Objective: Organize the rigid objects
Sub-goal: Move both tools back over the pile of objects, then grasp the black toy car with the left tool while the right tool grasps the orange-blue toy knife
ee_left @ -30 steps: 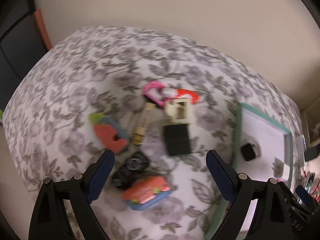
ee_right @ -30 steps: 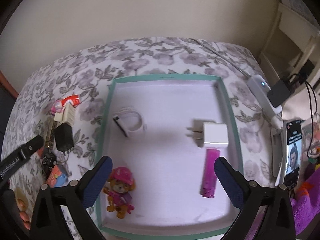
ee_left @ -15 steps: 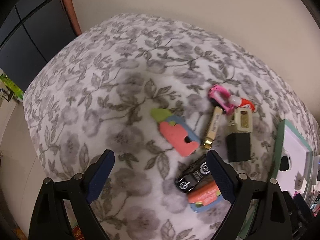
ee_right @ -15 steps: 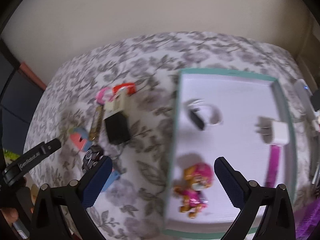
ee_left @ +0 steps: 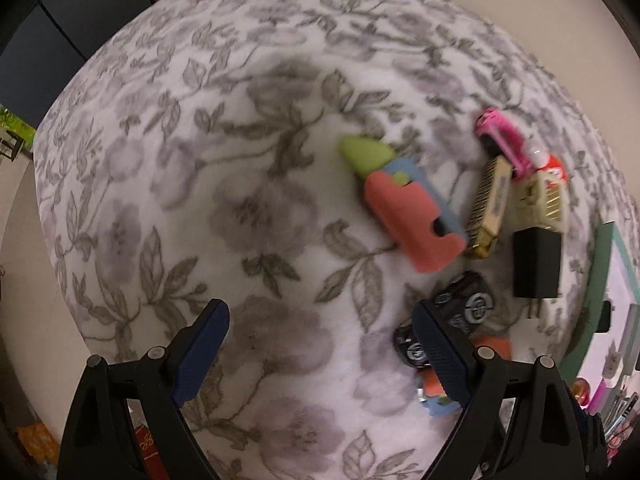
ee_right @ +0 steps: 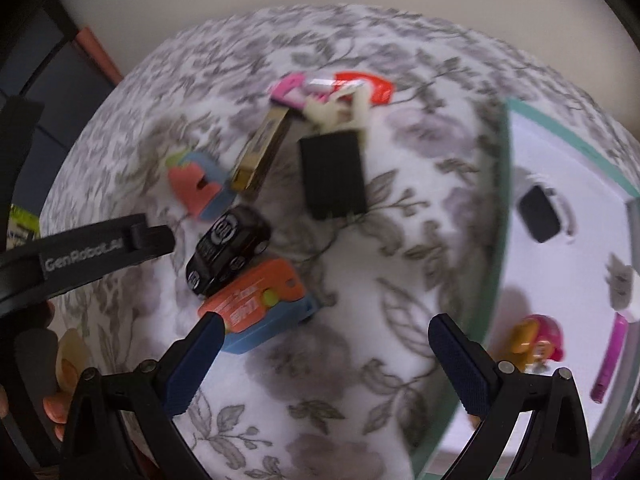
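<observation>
A bed-like top with a flowery cloth holds a little heap of hard toys and gadgets, and on the right sits a tray with a green rim – that looks like the place where the sorted things go. In the tray there are already a toy pup, a white plug, a pink stick and a small black and white watch-like thing, so part of the job looks done. The heap left on the cloth has a black toy car, an orange and blue block, a black plug, a gold bar, a cream plug, a pink toy car, a red and white thing and a coral, blue and green foam piece. They lie close, some touching, so each needs a careful pick. The right gripper is spread wide with nothing in it, pointing down near the orange and blue block – I think it will grab that one or the car next. The left gripper is spread wide and empty too, over bare cloth left of the heap, with its right finger in front of the black car.
</observation>
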Action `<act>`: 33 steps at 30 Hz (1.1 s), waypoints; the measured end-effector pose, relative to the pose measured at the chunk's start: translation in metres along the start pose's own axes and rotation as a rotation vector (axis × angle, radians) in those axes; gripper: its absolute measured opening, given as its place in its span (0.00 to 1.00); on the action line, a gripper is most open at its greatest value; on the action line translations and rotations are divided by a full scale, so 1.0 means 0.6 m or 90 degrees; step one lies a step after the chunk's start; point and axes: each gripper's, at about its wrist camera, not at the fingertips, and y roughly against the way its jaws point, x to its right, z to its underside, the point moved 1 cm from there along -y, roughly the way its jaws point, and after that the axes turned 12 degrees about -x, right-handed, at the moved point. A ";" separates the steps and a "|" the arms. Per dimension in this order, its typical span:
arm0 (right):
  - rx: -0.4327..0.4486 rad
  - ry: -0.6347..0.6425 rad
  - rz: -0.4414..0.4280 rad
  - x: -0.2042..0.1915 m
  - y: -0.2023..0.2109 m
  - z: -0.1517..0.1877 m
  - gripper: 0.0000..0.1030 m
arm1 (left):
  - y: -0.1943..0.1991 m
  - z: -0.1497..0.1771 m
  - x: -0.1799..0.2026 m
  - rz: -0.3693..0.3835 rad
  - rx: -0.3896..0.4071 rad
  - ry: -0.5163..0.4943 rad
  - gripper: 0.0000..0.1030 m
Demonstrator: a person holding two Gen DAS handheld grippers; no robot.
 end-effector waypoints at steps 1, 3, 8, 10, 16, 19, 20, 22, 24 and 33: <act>-0.005 0.008 -0.006 -0.005 -0.005 0.001 1.00 | -0.003 -0.002 -0.004 -0.001 -0.005 0.006 0.90; -0.012 0.021 -0.013 -0.015 -0.012 0.002 1.00 | -0.006 -0.006 -0.013 -0.001 -0.010 0.020 0.90; -0.021 0.044 -0.017 -0.038 -0.029 -0.002 1.00 | -0.004 -0.015 -0.040 0.005 -0.015 0.051 0.90; -0.025 0.048 -0.011 -0.044 -0.036 -0.003 1.00 | -0.005 -0.018 -0.049 0.013 -0.020 0.058 0.90; -0.030 0.053 0.016 -0.060 -0.062 -0.010 1.00 | -0.004 -0.011 -0.060 0.026 -0.025 0.057 0.90; -0.018 0.051 0.025 -0.068 -0.067 -0.016 1.00 | -0.006 -0.020 -0.055 0.033 -0.029 0.056 0.90; -0.016 0.051 0.027 -0.067 -0.068 -0.015 1.00 | -0.006 -0.020 -0.054 0.035 -0.029 0.055 0.90; -0.010 0.053 0.031 -0.071 -0.070 -0.017 1.00 | -0.006 -0.023 -0.049 0.038 -0.029 0.053 0.90; -0.008 0.052 0.033 -0.074 -0.076 -0.023 1.00 | -0.006 -0.026 -0.042 0.044 -0.031 0.047 0.90; -0.001 0.047 0.034 -0.050 -0.070 -0.025 0.93 | 0.000 -0.033 -0.012 0.062 -0.027 0.013 0.90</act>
